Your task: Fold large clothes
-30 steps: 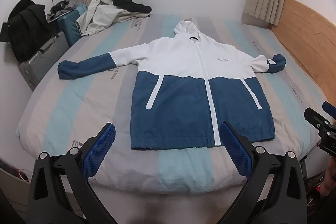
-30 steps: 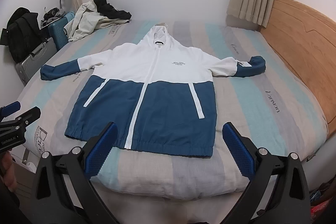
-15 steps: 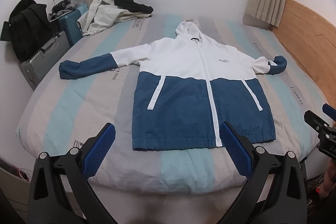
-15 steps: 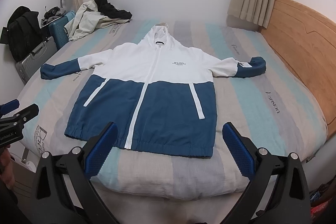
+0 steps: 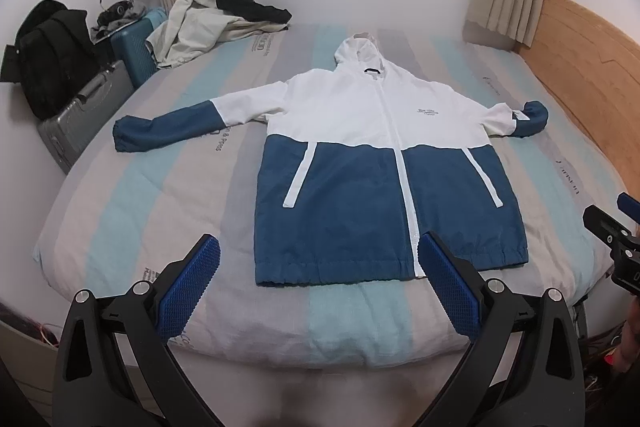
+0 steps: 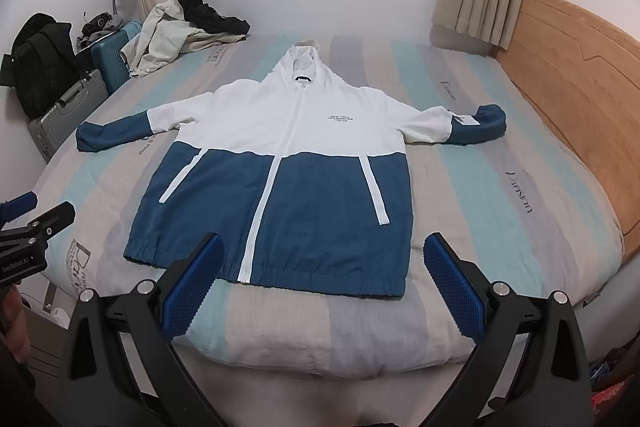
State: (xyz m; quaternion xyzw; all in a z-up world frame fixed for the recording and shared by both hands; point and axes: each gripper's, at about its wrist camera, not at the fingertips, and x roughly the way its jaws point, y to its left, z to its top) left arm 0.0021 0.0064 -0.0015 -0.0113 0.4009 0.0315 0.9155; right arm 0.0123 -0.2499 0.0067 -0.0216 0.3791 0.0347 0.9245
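The left gripper has its jaws wide open and holds nothing. The right gripper is the same, jaws wide apart and empty. Both hang in the air near the foot of the bed, not touching anything. Just past the jaws lies the jacket, flat on its back with the zip closed. Its blue bottom hem is the part nearest to the jaws, and its white hood points away toward the far wall. The sleeves stick out to each side, so the jacket is probably spread out like this to make it easy to fold. The left sleeve lies out past the left jaws. The right sleeve ends close to the wooden headboard. No fold has been made yet. There is bare striped blanket all around the jacket, so the grippers have lots of room to slide in and lift an edge. Far past the left jaws, a pile of clothes sits on the corner of the bed, well apart from the jacket. Suitcases stand beside the bed there.
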